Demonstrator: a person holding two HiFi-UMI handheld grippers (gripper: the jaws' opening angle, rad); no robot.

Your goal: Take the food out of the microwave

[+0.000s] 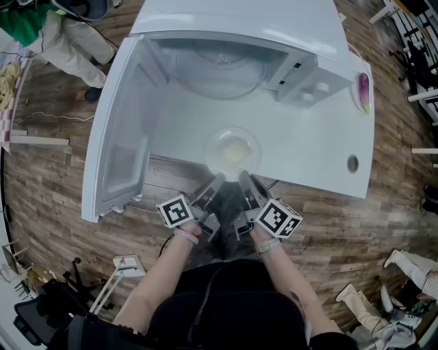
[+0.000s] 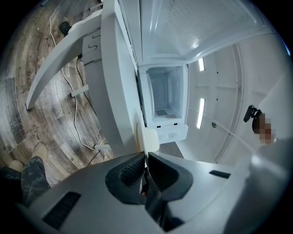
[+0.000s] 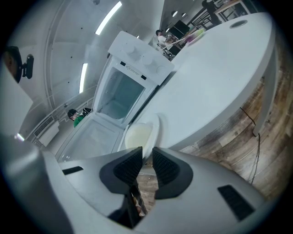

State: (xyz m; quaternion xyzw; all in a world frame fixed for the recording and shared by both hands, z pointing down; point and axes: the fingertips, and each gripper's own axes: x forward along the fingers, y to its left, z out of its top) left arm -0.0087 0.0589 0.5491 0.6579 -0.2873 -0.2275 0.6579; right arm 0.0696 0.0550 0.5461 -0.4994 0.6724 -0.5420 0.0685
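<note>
The white desk (image 1: pixel 311 160) stands on a wood floor (image 1: pixel 55 184). On it are an open microwave (image 1: pixel 233 24), a bowl (image 1: pixel 233 152) at the near edge and a purple item (image 1: pixel 363 91) far right.

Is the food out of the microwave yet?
Out already: the round whitish bowl of pale yellow food sits on the white table before the open white microwave. The left gripper pinches its rim; the right gripper has its jaws apart there. Still to do: letting go.
</note>
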